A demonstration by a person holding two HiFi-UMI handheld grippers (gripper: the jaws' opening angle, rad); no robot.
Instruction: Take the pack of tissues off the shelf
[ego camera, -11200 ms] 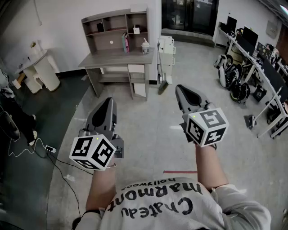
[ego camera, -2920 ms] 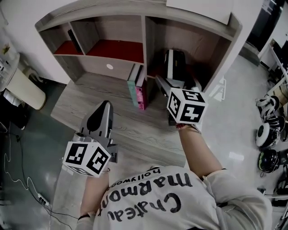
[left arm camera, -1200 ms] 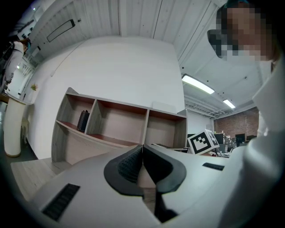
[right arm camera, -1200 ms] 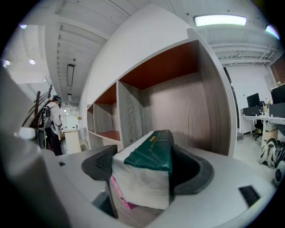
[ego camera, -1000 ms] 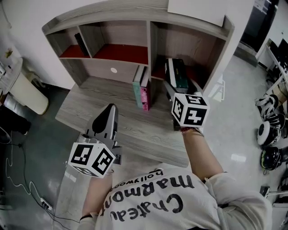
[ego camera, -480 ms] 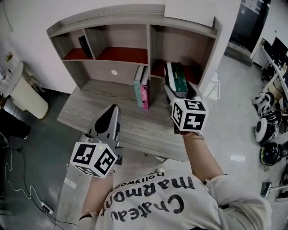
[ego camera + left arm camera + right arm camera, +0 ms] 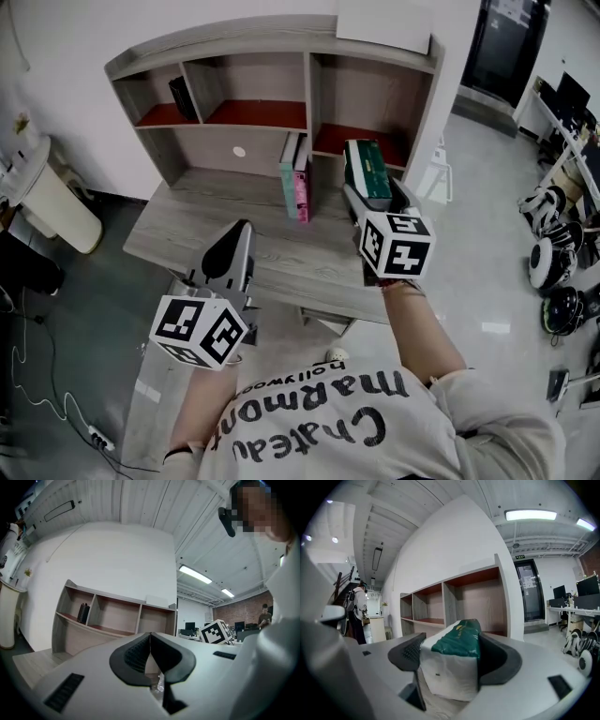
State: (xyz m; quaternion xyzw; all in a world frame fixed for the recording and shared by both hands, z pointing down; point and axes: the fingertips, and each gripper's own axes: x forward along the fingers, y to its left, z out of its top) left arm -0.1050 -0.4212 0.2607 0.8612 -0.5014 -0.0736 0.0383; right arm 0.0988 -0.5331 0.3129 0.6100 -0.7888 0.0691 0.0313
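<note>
- The right hand-held gripper holds the pack of tissues. Its jaws stand wide, with one pad on each side of the white and green pack. They have just closed a little more on it.
- A few seconds ago the pack stood inside the right compartment of the shelf. A second ago it was at the mouth of that compartment. Now it is outside, in the air above the surface and to the right of the books.
- The red board of that compartment is now bare, so I judge that the pack is off the shelf. What remains is probably only to carry it away or put it down.
- The left hand-held gripper has its jaws together with nothing between them. It hangs over the front edge of the surface, well apart from the pack, as in the earlier pictures.
</note>
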